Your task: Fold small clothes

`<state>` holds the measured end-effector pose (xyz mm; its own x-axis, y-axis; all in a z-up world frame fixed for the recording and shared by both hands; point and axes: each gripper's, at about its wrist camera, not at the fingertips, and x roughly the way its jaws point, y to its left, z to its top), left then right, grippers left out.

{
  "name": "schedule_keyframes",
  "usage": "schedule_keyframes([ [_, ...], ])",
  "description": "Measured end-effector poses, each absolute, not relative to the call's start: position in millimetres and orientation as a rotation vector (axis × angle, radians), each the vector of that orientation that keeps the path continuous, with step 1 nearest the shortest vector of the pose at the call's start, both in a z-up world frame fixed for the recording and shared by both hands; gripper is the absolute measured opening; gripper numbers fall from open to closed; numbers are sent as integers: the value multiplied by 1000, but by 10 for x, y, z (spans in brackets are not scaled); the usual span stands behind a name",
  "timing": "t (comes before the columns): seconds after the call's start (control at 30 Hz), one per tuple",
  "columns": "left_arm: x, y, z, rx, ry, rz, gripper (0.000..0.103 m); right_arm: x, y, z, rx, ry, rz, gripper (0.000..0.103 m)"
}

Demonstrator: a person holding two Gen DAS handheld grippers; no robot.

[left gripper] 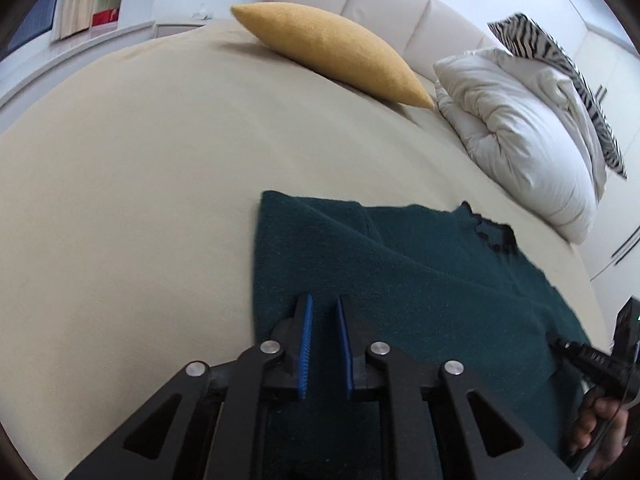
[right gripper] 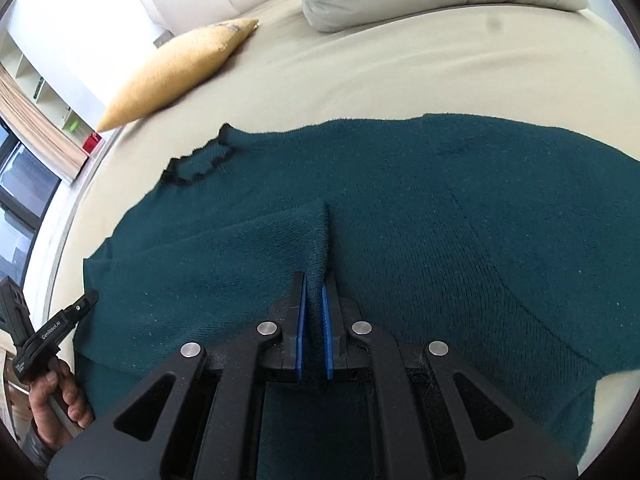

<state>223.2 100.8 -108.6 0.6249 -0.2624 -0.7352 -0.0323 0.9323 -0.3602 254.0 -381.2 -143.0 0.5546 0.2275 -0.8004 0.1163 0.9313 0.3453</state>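
On the beige bed sheet (right gripper: 400, 64) the dark green knitted sweater (right gripper: 400, 184) lies flat — black-trimmed collar (right gripper: 200, 164) toward the left tool (left gripper: 323, 346), narrowly parted with no visible grip; the right tool (right gripper: 314, 328) pinches its folded ridge.

A dark teal knitted sweater (right gripper: 400, 208) with a black-trimmed neckline is spread flat on a beige bed. One fold of its fabric is raised into a ridge and pinched near the nearer edge.

Right tongs (right gripper: 314, 280) clamped; left tongs (left gripper: 323, 304) narrowly parted, seemingly gripping nothing.
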Motion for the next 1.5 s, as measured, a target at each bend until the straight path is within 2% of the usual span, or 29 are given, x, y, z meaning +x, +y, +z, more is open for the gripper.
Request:
schedule_keyframes([
  [0.2, 2230, 1085, -799, -330, 817, -87, 16, 2486, -3729, -1200, 355, 937, 77, 6],
  [0.37, 2481, 915, -1049, -201, 897, -58, 16, 2509, -3708, -1247, 306, 982, 52, 6],
  [0.43, 2431, 925, -1135, -184, 865, -66, 17, 2513, -3790, -1361, 347, 997, 55, 6],
  [0.6, 2396, 939, -1127, -149, 864, -79, 17, 2459, -3877, -1401, 421, 979, 69, 7],
  [0.77, 2303, 815, -1029, -65, 868, -32, 16, 2362, -3843, -1381, 428, 1017, 64, 13],
  [0.87, 2038, 566, -868, -6, 824, -108, 22, 2246, -3920, -1410, 481, 1004, 78, 14],
  [1.0, 1953, 400, -1139, 128, 880, -117, 25, 2135, -3829, -1372, 440, 987, 86, 16],
  [1.1, 1984, 469, -1125, 122, 894, -95, 25, 2046, -3779, -1389, 369, 993, 92, 16],
  [1.23, 1967, 521, -1123, 133, 891, -96, 26, 1810, -4066, -1285, 427, 972, 42, 17],
  [1.3, 1926, 517, -1097, 141, 884, -88, 28, 1612, -4315, -1182, 480, 927, 22, 29],
  [1.37, 1898, 502, -1078, 142, 880, -84, 29, 1359, -4677, -1086, 545, 861, -41, 66],
  [1.43, 1868, 506, -1040, 122, 879, -74, 35, 1062, -5145, -1031, 636, 768, -149, 73],
  [1.5, 1814, 512, -990, 97, 875, -61, 48, 813, -5622, -1062, 735, 721, -256, 73],
])
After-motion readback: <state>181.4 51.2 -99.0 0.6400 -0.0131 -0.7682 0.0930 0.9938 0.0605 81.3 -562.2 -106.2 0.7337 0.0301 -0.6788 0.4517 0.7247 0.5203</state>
